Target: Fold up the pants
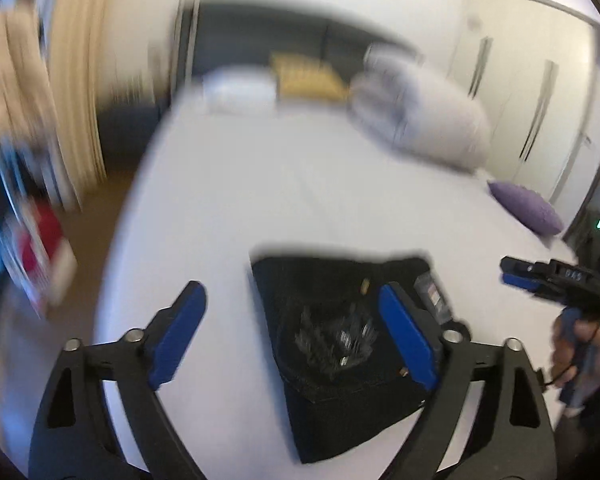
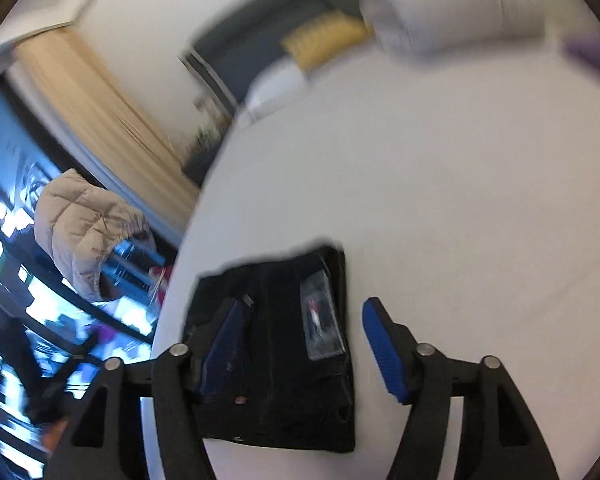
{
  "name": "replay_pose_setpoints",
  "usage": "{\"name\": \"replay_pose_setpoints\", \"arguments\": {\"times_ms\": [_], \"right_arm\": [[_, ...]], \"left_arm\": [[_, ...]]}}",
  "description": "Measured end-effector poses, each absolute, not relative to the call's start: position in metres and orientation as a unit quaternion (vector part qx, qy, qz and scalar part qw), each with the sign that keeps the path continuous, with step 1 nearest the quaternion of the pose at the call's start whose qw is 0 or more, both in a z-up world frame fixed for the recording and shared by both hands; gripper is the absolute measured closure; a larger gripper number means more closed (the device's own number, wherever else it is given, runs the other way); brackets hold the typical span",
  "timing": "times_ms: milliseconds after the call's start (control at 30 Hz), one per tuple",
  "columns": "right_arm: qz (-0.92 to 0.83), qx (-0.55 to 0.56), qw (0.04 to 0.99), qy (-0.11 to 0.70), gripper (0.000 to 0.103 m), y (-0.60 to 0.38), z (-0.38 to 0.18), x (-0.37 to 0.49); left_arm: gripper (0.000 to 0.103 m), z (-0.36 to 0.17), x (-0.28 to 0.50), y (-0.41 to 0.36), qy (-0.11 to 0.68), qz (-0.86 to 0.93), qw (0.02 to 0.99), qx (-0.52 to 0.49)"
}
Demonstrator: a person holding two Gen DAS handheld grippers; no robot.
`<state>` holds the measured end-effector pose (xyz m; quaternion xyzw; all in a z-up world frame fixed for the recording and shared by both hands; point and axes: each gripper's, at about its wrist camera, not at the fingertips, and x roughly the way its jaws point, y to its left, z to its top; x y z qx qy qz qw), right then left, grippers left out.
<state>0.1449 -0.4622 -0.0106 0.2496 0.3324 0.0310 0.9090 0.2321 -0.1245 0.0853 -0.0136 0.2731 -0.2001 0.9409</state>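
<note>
The black pants [image 1: 340,344] lie folded into a compact rectangle on the white bed [image 1: 260,200], a label and a glittery patch facing up. My left gripper [image 1: 296,332] hovers above them, open wide, nothing between its blue pads. In the right wrist view the same folded pants [image 2: 284,352] lie below my right gripper [image 2: 300,344], which is open and holds nothing. The right gripper [image 1: 540,280] also shows at the right edge of the left wrist view, held in a hand.
White pillows [image 1: 420,112], a yellow cushion [image 1: 308,76] and a purple cushion [image 1: 528,208] lie at the far end of the bed. A beige padded jacket [image 2: 84,228] hangs left of the bed by a window. Wardrobe doors [image 1: 532,92] stand at the right.
</note>
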Motion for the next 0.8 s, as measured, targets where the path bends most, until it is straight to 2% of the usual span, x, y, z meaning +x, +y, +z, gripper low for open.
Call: {"name": "replay_pose_setpoints", "arguments": {"times_ms": [33,100,133,267,400,567,667,800], "right_arm": [[0.021,0.231,0.924,0.304,0.020,-0.454,0.011,0.130],[0.000,0.192,0.955,0.228,0.001,-0.439,0.057,0.092],[-0.006,0.177,0.967,0.185,0.000,-0.431,0.079,0.072],[-0.031,0.133,0.989,0.058,0.000,-0.409,0.149,0.005],[-0.056,0.098,0.994,-0.009,0.000,-0.391,0.195,-0.044],[-0.059,0.078,0.994,-0.053,0.000,-0.376,0.231,-0.096],[-0.081,0.066,0.994,-0.034,0.000,-0.368,0.242,-0.108],[-0.096,0.080,0.992,-0.002,0.000,-0.359,0.246,-0.118]], "left_arm": [[0.000,0.105,0.209,-0.132,0.234,-0.184,0.955,0.006],[0.000,0.144,0.161,-0.133,0.157,-0.142,0.977,0.040],[0.000,0.163,0.141,-0.152,0.128,-0.118,0.983,0.053],[0.000,0.227,0.068,-0.141,0.048,-0.067,0.995,0.055],[0.000,0.261,0.002,-0.122,-0.003,-0.049,0.999,0.008],[0.000,0.281,-0.040,-0.122,0.023,-0.075,0.996,0.030],[0.000,0.283,-0.060,-0.122,0.027,-0.070,0.996,0.044],[0.000,0.277,-0.071,-0.123,0.076,-0.087,0.993,0.035]]}}
